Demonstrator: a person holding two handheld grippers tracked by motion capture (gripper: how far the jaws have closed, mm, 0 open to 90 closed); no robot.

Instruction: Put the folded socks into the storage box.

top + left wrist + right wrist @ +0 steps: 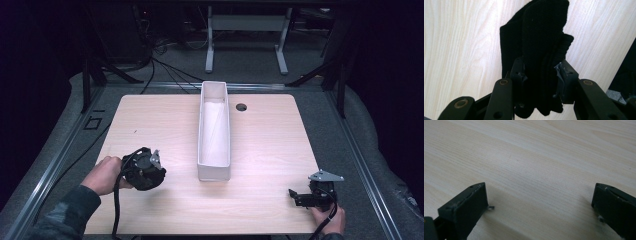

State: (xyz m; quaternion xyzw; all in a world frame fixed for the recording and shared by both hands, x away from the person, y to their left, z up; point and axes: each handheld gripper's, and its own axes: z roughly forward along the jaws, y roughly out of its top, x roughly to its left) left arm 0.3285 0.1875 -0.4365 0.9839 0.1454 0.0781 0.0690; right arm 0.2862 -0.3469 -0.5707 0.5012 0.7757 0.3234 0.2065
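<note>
1. I hold the right gripper (300,196) at the near right corner of the table (270,150). Its jaws stand wide apart with bare wood between them, grasping nothing. I judge it parked there to keep out of the other arm's way.

2. My right hand (330,220) sits at the near edge, and the gripper points left across the tabletop, low and about level.

3. I hold the left gripper (541,75) at the near left of the table. Its jaws are clenched on a black sock (541,37), bunched and folded, with cloth standing out past the pads and more hanging behind them.

4. The sock is therefore in the left grip, above the wood and left of the bin. In the left gripper view it appears clear of the surface, though I cannot confirm that no fold still touches.

5. My left hand (102,175) grips the body from the left, forearm coming in from the near left corner, the nose turned down toward the table.

6. The white bin (215,165) stands in the middle of the table, long axis running away from me, apparently empty. I judge it the sock's destination.
</note>
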